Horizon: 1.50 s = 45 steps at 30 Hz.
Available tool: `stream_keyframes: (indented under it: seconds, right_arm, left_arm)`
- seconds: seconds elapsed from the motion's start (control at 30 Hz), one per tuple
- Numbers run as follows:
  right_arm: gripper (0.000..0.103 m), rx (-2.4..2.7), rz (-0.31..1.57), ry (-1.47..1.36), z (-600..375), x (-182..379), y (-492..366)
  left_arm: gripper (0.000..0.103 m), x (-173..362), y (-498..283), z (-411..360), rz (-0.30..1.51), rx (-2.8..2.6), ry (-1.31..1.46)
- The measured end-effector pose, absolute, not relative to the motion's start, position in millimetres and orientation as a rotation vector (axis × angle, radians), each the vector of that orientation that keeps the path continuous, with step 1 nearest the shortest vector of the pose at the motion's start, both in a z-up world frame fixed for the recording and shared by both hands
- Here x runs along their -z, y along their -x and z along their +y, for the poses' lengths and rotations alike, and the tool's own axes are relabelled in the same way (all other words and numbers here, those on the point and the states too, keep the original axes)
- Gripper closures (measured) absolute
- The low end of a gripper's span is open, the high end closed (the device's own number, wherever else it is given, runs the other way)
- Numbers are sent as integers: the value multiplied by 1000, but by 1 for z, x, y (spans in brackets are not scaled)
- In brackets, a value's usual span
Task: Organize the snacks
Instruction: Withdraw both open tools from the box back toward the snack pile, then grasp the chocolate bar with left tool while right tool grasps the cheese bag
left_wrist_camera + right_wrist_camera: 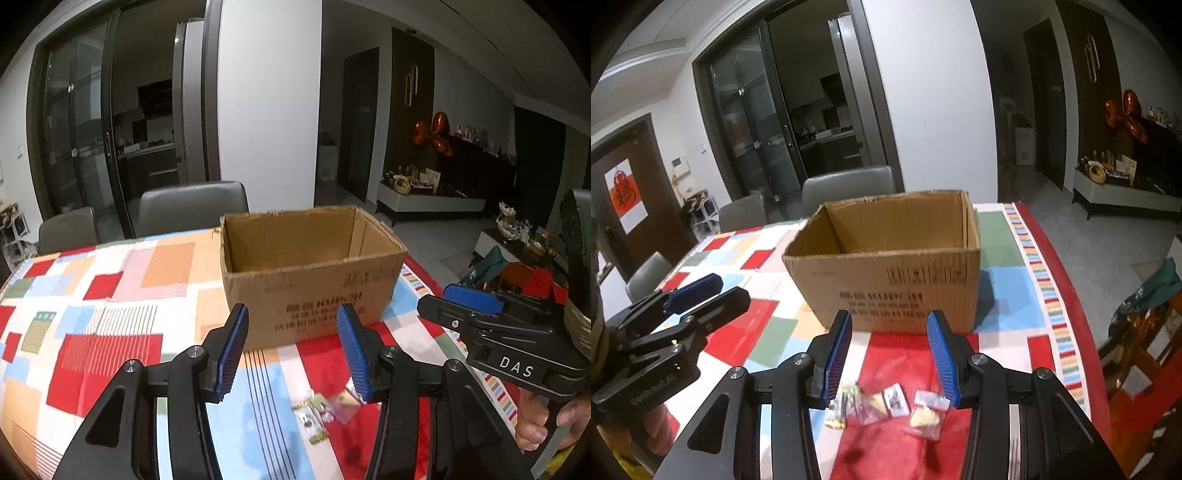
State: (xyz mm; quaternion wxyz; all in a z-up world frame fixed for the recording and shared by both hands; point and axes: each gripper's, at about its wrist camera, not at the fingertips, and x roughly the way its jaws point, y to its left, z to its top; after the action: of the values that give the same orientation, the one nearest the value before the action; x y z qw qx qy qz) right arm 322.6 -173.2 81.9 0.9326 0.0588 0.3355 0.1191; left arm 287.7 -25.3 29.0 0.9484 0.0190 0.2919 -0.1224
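Observation:
An open cardboard box stands on the patchwork tablecloth; what shows of its inside is bare. It also shows in the right wrist view. Several small wrapped snacks lie on the cloth in front of the box, below my right gripper, which is open and empty. In the left wrist view the snacks lie below my left gripper, also open and empty. The right gripper shows from the side at the right, the left gripper at the left.
Grey chairs stand behind the table. The table's right edge drops to the floor, with a green cloth and cluttered furniture beside it. Glass doors and a white pillar are behind.

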Motion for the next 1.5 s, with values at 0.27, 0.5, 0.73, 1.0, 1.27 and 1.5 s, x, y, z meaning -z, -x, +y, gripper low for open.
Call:
stream_keyframes:
  seconds: [0.27,0.5,0.73,1.0,1.27,1.5]
  right_arm:
    - [59,-234,738,-139,-175,-55,-308]
    - [59,-214,804,-147,-178,-25,-303]
    - [59,-196,871,-168,-180,6,-300]
    - [59,-184,941,-180,-180,32,-303]
    - [59,-167,980,-175,-179,51,-313]
    - [59,-159,1006,-178,-177,63,-320]
  left_arm:
    - [54,-8,-274,-25,644,244,-38]
    - [54,23,-269,-24,713,250,-23]
    - [54,55,-269,-25,793,261,-5]
    - [54,85,-276,-27,871,265,9]
    - [54,111,-290,-30,942,272,28]
    - [55,127,-303,-35,978,264,38]
